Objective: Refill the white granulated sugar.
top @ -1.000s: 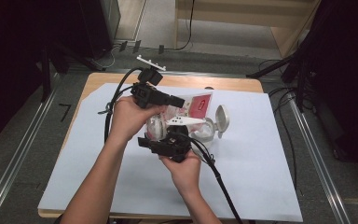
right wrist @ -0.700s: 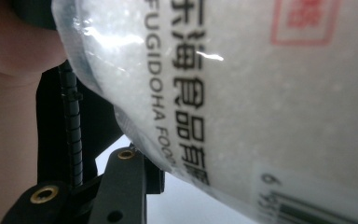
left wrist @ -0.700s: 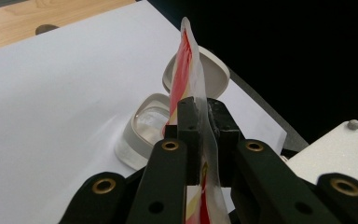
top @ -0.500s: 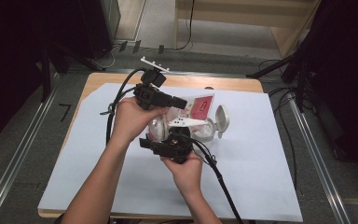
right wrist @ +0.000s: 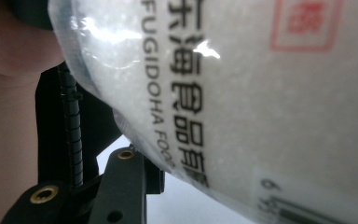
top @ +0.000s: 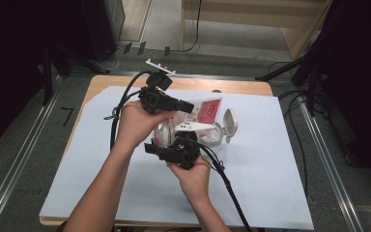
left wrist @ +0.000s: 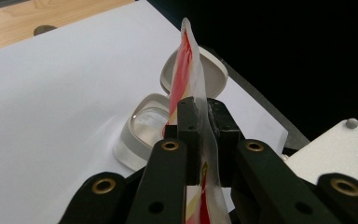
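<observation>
At frame centre, the left hand-held gripper point(left wrist: 200, 116) pinches the red-and-white top edge of a clear plastic bag point(right wrist: 242, 93) of white granules (printed FUGIDOHA), above an open, glossy rounded box point(left wrist: 144, 130) on the white-papered tabletop point(top: 270, 169); the right hand-held gripper point(top: 178, 147) clasps the bag's belly.

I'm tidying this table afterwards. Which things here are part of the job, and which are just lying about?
In use:
- bag of white grains, pinched by the left hand-held gripper and held by the right hand-held gripper
- open container with hinged lid

Lying about:
- white sheet
- floor cables
</observation>
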